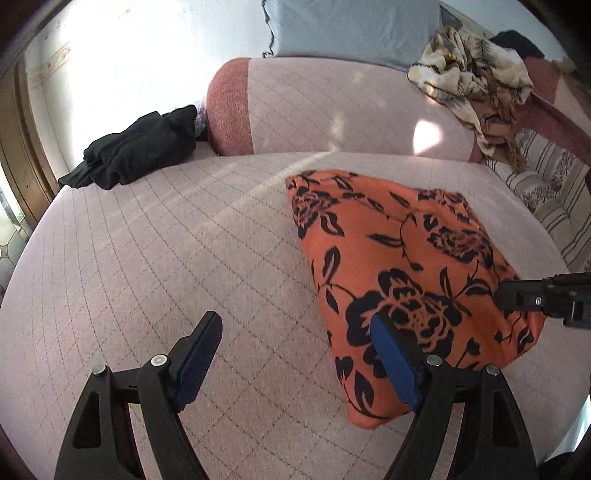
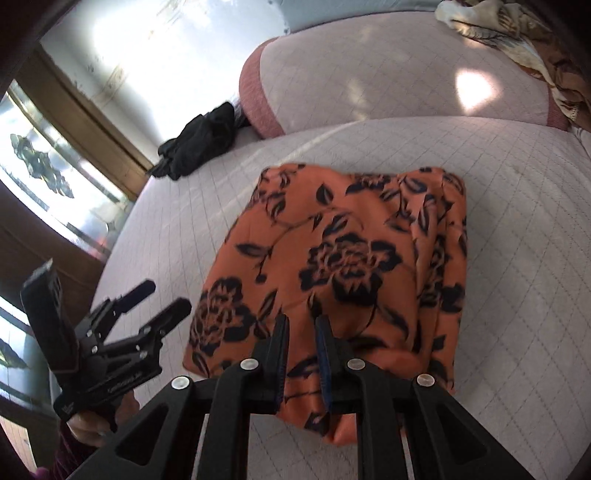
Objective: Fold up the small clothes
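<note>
An orange garment with black flowers (image 1: 402,258) (image 2: 332,266) lies folded into a compact block on the pink quilted bed (image 1: 147,258) (image 2: 517,221). My left gripper (image 1: 295,325) stands open with nothing between its blue pads, just left of the garment's near corner; its right finger (image 1: 384,332) overlaps the cloth's edge. It shows in the right wrist view too, left gripper (image 2: 162,297), held by a hand (image 2: 88,424). My right gripper (image 2: 303,321) hovers over the garment's near edge, jaws almost together, no cloth visibly pinched. In the left wrist view the right gripper (image 1: 509,295) sits at the garment's right side.
A black garment (image 1: 136,147) (image 2: 199,147) lies bunched at the bed's far left. A pink bolster (image 1: 332,107) (image 2: 369,81) runs along the back, with a grey-blue pillow (image 1: 351,29) behind it. A beige patterned cloth (image 1: 480,85) (image 2: 517,33) lies heaped far right. A wooden window frame (image 2: 92,122) stands left.
</note>
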